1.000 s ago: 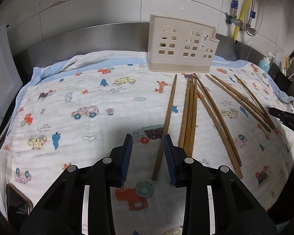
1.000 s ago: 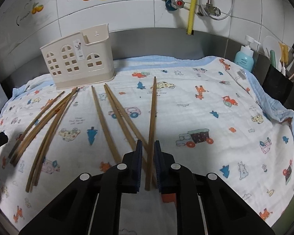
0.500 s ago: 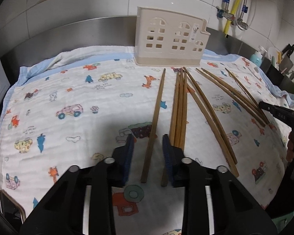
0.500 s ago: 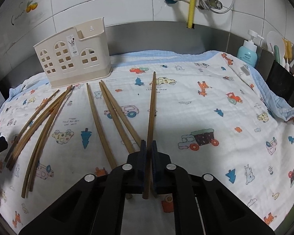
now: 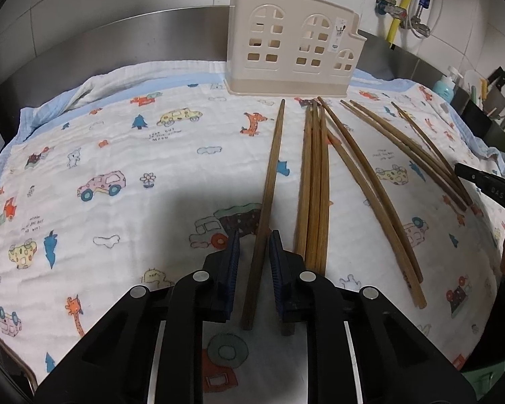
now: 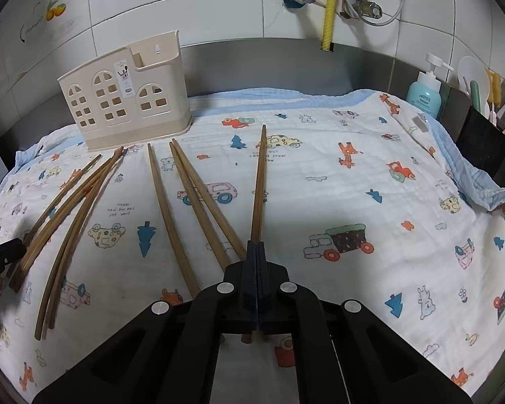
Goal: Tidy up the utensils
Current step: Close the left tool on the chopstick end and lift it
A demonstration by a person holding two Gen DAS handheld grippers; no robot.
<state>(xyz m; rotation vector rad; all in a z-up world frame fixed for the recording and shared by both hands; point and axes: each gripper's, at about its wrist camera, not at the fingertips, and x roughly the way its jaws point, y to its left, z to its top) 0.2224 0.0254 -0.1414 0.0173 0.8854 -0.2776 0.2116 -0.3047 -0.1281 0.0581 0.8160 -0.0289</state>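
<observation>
Left gripper dropped nearer, tilted down, jaws closing astride leftmost chopstick; right gripper now clamped on rightmost chopstick.

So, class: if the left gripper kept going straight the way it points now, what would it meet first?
The left gripper, jaws closing around a single chopstick but not yet pressing it, points down at the printed cloth. It would probably meet that cloth first; the cream utensil holder stands farther on.
</observation>
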